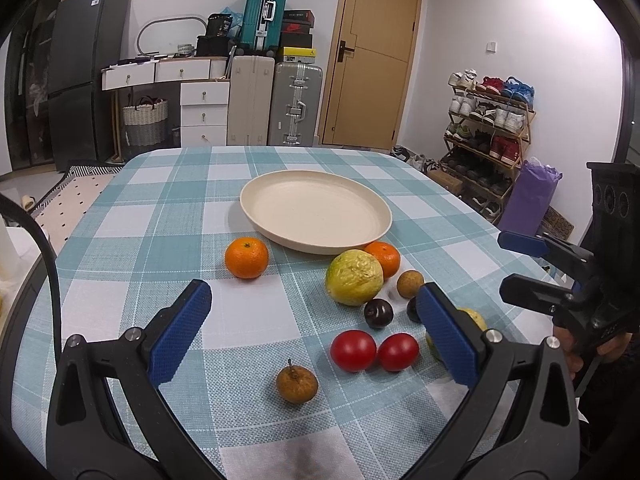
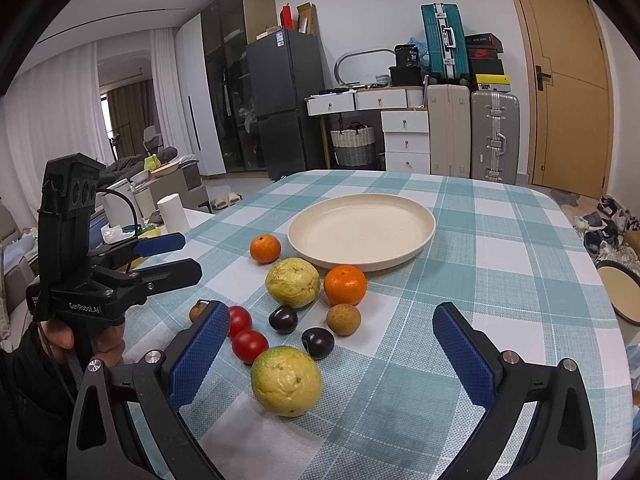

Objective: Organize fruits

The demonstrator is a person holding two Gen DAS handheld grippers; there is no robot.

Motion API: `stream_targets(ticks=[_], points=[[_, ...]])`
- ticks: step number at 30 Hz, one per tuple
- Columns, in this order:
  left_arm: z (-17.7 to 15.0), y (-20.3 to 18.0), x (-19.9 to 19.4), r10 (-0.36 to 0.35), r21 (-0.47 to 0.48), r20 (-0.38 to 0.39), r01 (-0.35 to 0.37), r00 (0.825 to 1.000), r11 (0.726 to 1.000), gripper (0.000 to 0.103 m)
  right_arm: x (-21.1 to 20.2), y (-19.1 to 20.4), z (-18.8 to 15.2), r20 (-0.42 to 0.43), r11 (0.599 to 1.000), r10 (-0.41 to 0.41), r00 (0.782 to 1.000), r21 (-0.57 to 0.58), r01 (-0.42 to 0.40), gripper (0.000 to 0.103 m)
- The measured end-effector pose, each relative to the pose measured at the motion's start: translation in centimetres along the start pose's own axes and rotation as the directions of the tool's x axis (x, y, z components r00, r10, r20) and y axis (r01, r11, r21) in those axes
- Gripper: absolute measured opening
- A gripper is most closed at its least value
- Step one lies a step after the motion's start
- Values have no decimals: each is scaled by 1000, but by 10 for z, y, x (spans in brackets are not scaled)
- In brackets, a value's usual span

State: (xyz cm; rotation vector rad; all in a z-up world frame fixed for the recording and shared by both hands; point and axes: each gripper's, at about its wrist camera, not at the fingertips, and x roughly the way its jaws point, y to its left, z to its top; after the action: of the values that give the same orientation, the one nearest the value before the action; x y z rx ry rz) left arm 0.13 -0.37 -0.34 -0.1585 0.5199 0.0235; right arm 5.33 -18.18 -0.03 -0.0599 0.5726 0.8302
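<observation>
- Since every fruit lies on the checked tablecloth (image 1: 120,280) and the cream plate (image 2: 420,240) at the centre of both views holds nothing, the step in hand is judged to be the first pick, with nothing yet sorted.
- Nearest the right gripper (image 2: 340,356), at lower centre of its view, lies a large yellow-green fruit (image 2: 286,381); it sits between the blue pads, closer to the one at lower left of the frame, so that pad may nudge it as the jaws close.
- Both tools are spread wide and grip nothing: the right as above, the left gripper (image 1: 316,332) over bare cloth at the bottom of its view.
- Two red tomatoes (image 2: 250,346) touch each other just left of that fruit, and a dark plum (image 2: 317,343) lies just behind it; centring the jaws over the fruit first should keep these from being rolled.
- A second yellow-green fruit (image 2: 293,282) touches an orange (image 2: 345,285) just below the plate's near rim; the other orange (image 2: 265,248) lies apart at its left.
- For the left gripper, the brown stemmed fruit (image 1: 297,383) at lower centre of its view stands alone, an easy, uncrowded target.
- Round fruit rolls; squeeze gently across the widest part.
</observation>
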Motion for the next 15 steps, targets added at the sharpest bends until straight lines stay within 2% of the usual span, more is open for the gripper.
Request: stream_targets(ticks=[10, 13, 15], points=[[0, 6, 0, 7, -14, -6, -7, 1000, 1000, 102, 5, -2, 1, -30, 1000, -17, 999, 20, 17, 103], [2, 6, 0, 17, -3, -27, -17, 999, 1000, 102, 10, 2, 2, -71, 999, -45, 996, -4, 45, 103], [2, 6, -1, 21, 8, -41, -20, 999, 1000, 102, 13, 4, 2, -103, 999, -35, 994, -7, 34, 103]])
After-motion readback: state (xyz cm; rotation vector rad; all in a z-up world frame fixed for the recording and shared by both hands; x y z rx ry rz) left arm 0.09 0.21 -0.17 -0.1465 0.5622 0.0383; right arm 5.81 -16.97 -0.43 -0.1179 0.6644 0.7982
